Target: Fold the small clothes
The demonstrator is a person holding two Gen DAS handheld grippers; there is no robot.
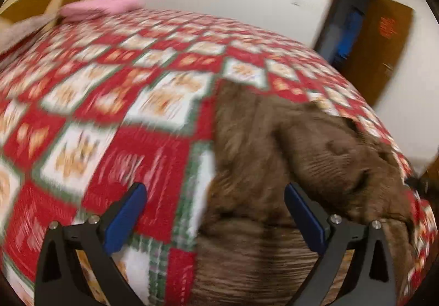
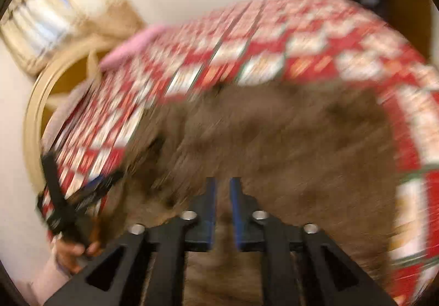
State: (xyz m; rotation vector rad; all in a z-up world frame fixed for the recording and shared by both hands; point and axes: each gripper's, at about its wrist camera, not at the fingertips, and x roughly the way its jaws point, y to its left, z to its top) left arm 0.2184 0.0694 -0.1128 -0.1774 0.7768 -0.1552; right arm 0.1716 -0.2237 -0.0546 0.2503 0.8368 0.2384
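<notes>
Brown garment (image 1: 274, 169) lies rumpled on red-and-white patterned cloth (image 1: 109, 119), filling the 3 to 6 o'clock part of the left wrist view. Left gripper (image 1: 215, 212) stands wide above its left edge, nothing pinched. Right gripper (image 2: 222, 204) over the garment, pads a narrow gap apart, blurred; no fabric visibly clamped. Pink item (image 1: 104, 5) at 11 o'clock.
</notes>
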